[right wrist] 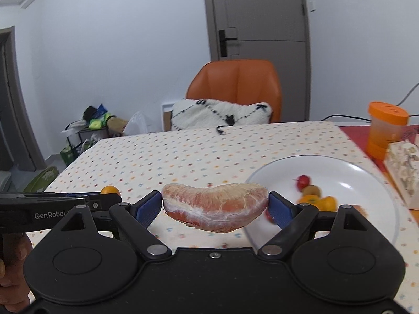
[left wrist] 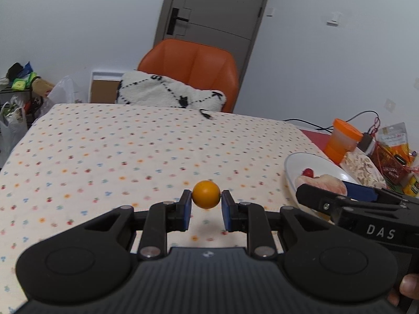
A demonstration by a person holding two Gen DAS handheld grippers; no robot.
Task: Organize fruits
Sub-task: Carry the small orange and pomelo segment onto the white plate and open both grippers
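My left gripper (left wrist: 206,204) is shut on a small round orange fruit (left wrist: 206,194), held above the dotted tablecloth. My right gripper (right wrist: 215,206) is shut on a peeled pink pomelo segment (right wrist: 214,208), held above the cloth just left of the white plate (right wrist: 366,180). On that plate lie a red cherry-like fruit (right wrist: 303,180), a kiwi (right wrist: 311,190) and small orange fruits (right wrist: 318,202). In the left wrist view the plate (left wrist: 314,162) sits at the right, with the right gripper (left wrist: 314,196) and its pomelo segment (left wrist: 327,184) over its near side. The left gripper's orange fruit (right wrist: 110,189) shows at the left of the right wrist view.
An orange-lidded container (right wrist: 385,128), a patterned box (right wrist: 403,170) and snack packets (left wrist: 395,138) crowd the table's right side. An orange chair (right wrist: 235,86) with a black-and-white cushion (right wrist: 220,115) stands behind the table. A black cable end (left wrist: 207,115) lies at the far edge.
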